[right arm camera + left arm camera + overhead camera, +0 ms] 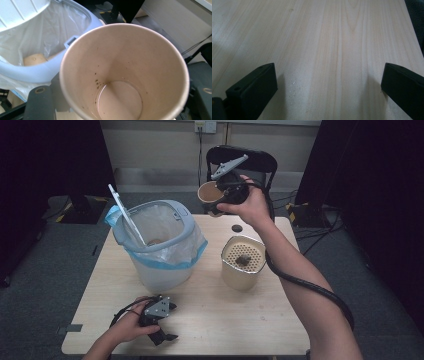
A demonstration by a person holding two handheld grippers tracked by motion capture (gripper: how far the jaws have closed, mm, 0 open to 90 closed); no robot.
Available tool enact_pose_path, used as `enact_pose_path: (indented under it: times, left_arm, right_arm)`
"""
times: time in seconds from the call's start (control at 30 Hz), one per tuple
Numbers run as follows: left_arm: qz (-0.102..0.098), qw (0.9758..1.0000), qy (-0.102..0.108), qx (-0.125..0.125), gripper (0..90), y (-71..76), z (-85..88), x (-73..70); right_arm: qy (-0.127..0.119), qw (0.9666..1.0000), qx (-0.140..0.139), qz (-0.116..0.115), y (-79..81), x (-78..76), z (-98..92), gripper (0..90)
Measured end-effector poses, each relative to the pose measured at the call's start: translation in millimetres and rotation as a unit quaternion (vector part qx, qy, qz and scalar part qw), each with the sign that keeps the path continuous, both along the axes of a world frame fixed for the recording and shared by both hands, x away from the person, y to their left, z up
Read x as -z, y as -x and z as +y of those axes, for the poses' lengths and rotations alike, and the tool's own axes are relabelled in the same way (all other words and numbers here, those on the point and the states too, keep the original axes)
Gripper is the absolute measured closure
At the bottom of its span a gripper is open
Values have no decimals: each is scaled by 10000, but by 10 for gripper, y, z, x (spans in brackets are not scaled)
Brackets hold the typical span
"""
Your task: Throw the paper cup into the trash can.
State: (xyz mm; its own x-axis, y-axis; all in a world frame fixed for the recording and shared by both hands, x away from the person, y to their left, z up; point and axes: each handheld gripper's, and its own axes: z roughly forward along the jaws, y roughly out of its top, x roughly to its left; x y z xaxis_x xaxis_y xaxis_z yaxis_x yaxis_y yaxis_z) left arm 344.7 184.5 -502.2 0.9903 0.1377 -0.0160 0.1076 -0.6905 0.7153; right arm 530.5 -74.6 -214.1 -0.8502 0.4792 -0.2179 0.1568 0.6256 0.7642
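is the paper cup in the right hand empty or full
Empty: the right tool view looks into the paper cup, showing a bare bottom and dark specks.

Pale wood table, light grain, standing on grey carpet floor. On it, left of centre: grey bin with clear liner, blue edge, lid up. Right of centre: cream container with perforated top, small dark lump on it. Small dark disc near far edge. Left gripper resting at near edge, jaws spread wide.
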Motion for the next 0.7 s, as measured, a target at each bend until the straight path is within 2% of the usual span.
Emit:
enact_pose_path:
  times: [0.37, 0.7]
  left_arm:
    - [3, 10000, 2, -2, 0, 0, 0, 0]
    - [5, 10000, 13, 5, 0, 0, -1, 3]
  right_arm:
    - [-97, 9997, -234, -15, 65, -157, 306, 253]
    - [-144, 9986, -501, -28, 133, -204, 572, 253]
